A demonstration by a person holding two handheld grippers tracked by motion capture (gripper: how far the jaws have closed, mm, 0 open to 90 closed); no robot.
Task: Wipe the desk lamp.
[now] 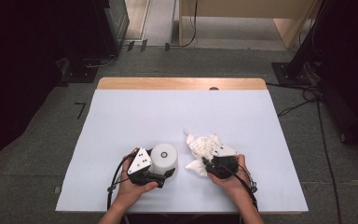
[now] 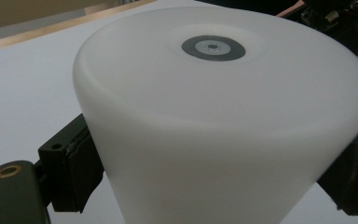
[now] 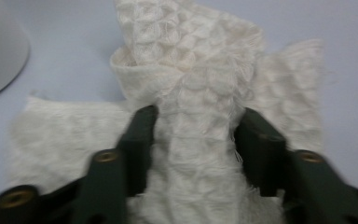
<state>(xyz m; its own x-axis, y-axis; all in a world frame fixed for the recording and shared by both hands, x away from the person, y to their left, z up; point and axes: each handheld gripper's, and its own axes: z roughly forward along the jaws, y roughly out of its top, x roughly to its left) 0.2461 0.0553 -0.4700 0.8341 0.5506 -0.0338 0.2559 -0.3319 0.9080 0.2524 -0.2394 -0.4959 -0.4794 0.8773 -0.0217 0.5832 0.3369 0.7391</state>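
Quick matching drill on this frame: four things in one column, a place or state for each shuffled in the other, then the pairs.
1. white cup
2. cloth
3. left gripper
4. table

A. crumpled, on the person's right
B. upside down, grey ring on top
C. covered with a pale sheet
D. jaws either side of the cup

Pairs: 1-B, 2-A, 3-D, 4-C

In the right gripper view, the right gripper has a fold of the cloth between its jaws.
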